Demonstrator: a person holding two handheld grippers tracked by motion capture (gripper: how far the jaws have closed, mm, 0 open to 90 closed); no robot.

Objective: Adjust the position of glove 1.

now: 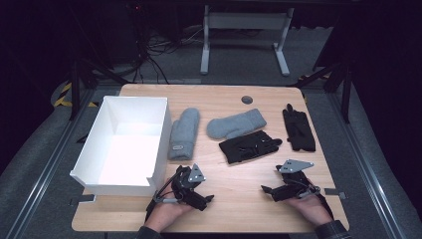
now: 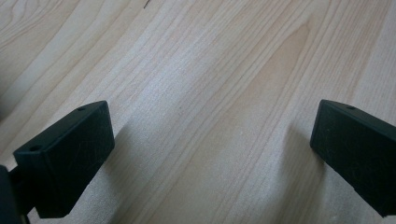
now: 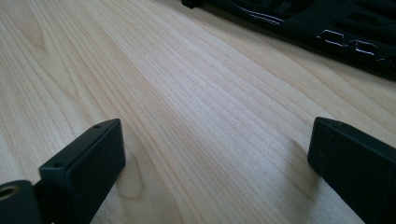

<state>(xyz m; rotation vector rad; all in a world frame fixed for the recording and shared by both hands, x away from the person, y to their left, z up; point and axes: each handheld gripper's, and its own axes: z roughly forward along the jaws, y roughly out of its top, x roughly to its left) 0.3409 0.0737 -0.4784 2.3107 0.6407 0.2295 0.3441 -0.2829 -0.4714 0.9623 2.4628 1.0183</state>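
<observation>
A wooden table (image 1: 234, 209) with pale straight grain, seen from above. A person's two hands enter from the bottom edge, each holding a black two-jaw gripper low over the near part of the table.

At the left of the frame stands a white open box (image 1: 99, 181), rectangular, with smooth stiff walls and nothing inside. Just right of it, in the middle of the frame, lies a grey knitted mitten (image 1: 184, 133), soft and thick, its long axis running from top to bottom of the frame, cuff toward the bottom. Lower centre-left is the left gripper (image 1: 208, 199), directly below that mitten and near it; the mitten lies toward the top of the frame from its jaws. In the left gripper view, its jaws stand spread wide with bare wood between them.

Right of centre, a second grey mitten (image 1: 236, 124) lies slantwise, thumb toward the top. Just below it is a black glove (image 1: 249, 146), thinner and flatter, with pale markings, its long axis running left to right. Lower right is the right gripper (image 1: 267, 190), below this glove and closest to it. Its jaws are also spread apart and hold nothing. The glove's dark edge crosses the upper right of the right gripper view.

At the far right lies another black glove (image 1: 298, 130), fingers toward the top.

The work looks set to begin with each hand reaching up the frame for the item nearest it.
</observation>
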